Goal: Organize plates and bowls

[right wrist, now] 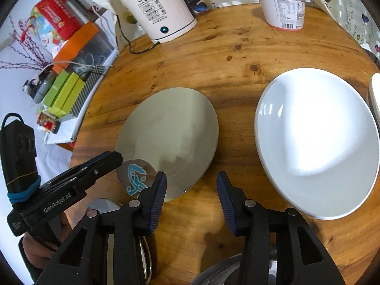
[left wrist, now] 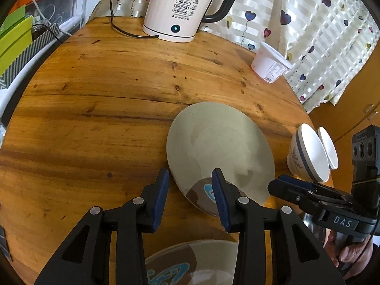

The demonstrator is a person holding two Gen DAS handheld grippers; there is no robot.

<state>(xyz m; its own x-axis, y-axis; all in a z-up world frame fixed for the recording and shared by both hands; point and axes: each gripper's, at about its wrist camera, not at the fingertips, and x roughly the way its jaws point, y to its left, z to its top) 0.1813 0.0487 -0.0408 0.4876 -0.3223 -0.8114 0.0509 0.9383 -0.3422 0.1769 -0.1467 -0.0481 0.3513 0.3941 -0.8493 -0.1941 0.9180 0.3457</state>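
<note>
A grey plate [left wrist: 220,147] [right wrist: 171,137] lies on the round wooden table [left wrist: 95,118], overlapping a small brown dish with a blue pattern [left wrist: 201,194] [right wrist: 135,175]. My left gripper [left wrist: 190,182] is open, its fingers straddling the grey plate's near edge; it also shows in the right wrist view [right wrist: 111,159]. My right gripper [right wrist: 190,182] is open and empty above the table between the grey plate and a large white plate [right wrist: 315,140]; it also shows in the left wrist view [left wrist: 280,185]. Two white bowls [left wrist: 311,154] stand at the right edge. Another patterned dish [left wrist: 190,263] lies below my left gripper.
A white electric kettle [left wrist: 182,9] [right wrist: 159,11] with its cord stands at the back. A white plastic tub [left wrist: 270,64] [right wrist: 282,7] sits at the back right. Metal bowls [right wrist: 225,270] lie near the front edge. Boxes [right wrist: 64,95] crowd a shelf left of the table.
</note>
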